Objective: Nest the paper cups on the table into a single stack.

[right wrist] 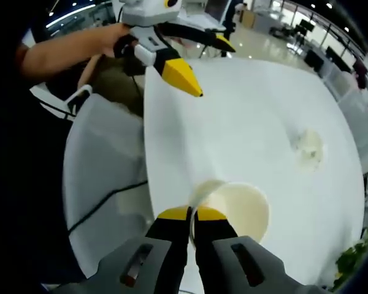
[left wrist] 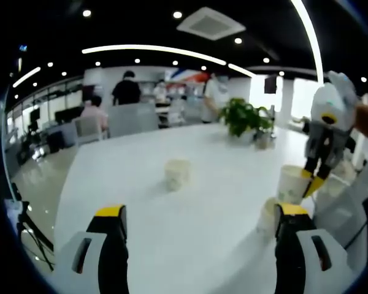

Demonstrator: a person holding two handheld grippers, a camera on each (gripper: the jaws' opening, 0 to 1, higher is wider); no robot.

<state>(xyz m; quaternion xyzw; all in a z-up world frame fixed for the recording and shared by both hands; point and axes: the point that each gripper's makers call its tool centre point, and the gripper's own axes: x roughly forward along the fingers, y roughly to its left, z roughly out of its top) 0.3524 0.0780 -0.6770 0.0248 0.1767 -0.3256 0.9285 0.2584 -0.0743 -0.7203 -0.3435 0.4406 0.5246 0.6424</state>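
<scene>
Our left gripper (left wrist: 199,222) has pale grey jaws with black inner faces and yellow tips. Our right gripper (right wrist: 191,213) looks the same: grey shells with slots, black fingers (right wrist: 172,236), yellow caps.

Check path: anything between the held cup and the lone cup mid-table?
Nothing visible. The right tool is shut on the rim of a cup; bare table runs from it to the lone cup. The left tool sits off to the side.

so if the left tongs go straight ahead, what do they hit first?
Probably the lone cup mid-table, roughly centred between the open jaws of the left tongs. Nothing lies before it, though depth is unclear.
</scene>
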